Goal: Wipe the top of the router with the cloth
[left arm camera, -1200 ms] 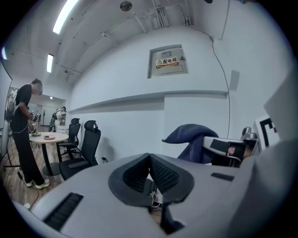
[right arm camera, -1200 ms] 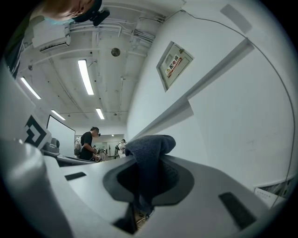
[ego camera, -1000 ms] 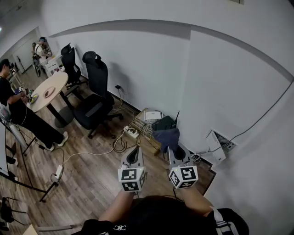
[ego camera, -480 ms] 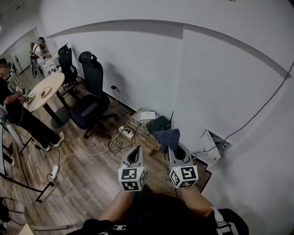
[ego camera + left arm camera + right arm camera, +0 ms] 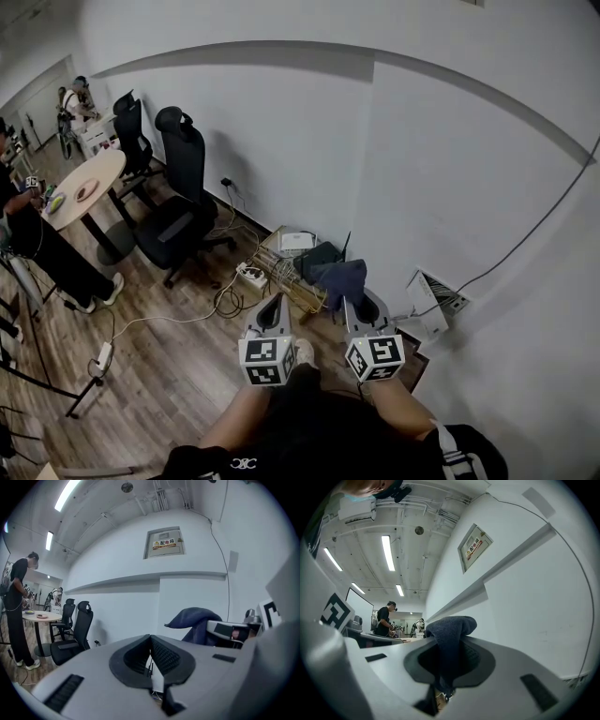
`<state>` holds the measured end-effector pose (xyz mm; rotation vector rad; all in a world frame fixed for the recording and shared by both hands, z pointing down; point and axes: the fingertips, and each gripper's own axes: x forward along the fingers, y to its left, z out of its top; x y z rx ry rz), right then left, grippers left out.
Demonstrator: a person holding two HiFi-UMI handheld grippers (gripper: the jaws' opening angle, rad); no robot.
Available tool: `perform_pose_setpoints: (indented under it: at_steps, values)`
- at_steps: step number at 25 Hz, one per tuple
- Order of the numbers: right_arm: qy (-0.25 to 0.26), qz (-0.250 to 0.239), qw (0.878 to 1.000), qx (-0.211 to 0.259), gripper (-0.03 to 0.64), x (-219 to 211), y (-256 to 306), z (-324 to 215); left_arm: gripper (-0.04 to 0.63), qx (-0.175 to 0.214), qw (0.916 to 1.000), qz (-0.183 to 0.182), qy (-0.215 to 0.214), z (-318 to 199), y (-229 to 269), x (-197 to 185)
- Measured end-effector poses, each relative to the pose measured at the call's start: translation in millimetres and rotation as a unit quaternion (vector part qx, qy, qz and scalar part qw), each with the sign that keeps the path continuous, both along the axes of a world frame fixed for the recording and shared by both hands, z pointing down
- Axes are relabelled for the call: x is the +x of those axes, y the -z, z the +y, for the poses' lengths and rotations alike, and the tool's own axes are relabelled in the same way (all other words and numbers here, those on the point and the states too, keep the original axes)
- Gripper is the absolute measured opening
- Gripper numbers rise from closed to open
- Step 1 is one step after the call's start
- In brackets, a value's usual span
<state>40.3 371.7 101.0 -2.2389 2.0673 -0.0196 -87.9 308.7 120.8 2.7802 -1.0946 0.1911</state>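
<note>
A dark router (image 5: pixel 322 254) with an upright antenna sits on a wire rack (image 5: pixel 284 273) on the floor against the wall, beside a white box (image 5: pixel 296 241). My right gripper (image 5: pixel 348 301) is held above the floor in front of it, shut on a dark blue cloth (image 5: pixel 339 277) that bunches over its tips. In the right gripper view the cloth (image 5: pixel 449 632) hangs down between the jaws. My left gripper (image 5: pixel 274 304) is level with it to the left, shut with nothing in it, its jaws meeting at the tip (image 5: pixel 151 640). From there the cloth (image 5: pixel 193 620) shows at the right.
A power strip (image 5: pixel 249 275) and loose cables lie left of the rack. Two black office chairs (image 5: pixel 178 202) and a round table (image 5: pixel 81 187) stand farther left, with a person (image 5: pixel 42 253) by the table. A white panel (image 5: pixel 427 302) leans on the wall at right.
The rack, router and chairs have slid left and slightly up in the head view as the camera moved. Both grippers keep their places in the picture and their grip.
</note>
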Motion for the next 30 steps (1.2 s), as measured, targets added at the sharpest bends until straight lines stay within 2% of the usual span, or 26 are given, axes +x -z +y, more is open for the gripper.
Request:
perform_pose_setpoints:
  at_steps: [6,15,24,30]
  values:
    - [-0.011,0.01,1.0,0.001,0.029,22.7,-1.2,-23.3,0.002,0.004,0.9999,0.006,-0.012,-30.4,-0.2,25.1]
    - [-0.017,0.005,1.0,-0.012,0.028,57.7,-13.9,-72.1,0.002,-0.01,0.9996,-0.001,-0.027,-79.6,-13.0,67.5]
    - [-0.018,-0.005,0.999,-0.029,0.028,98.7,-17.1,-146.0,0.002,-0.027,0.9992,-0.009,-0.028,-151.1,-16.2,106.3]
    - [-0.014,0.0,0.999,-0.039,0.028,122.7,-18.2,-204.6,0.002,-0.032,0.9992,-0.002,-0.025,-212.1,-14.9,133.3]
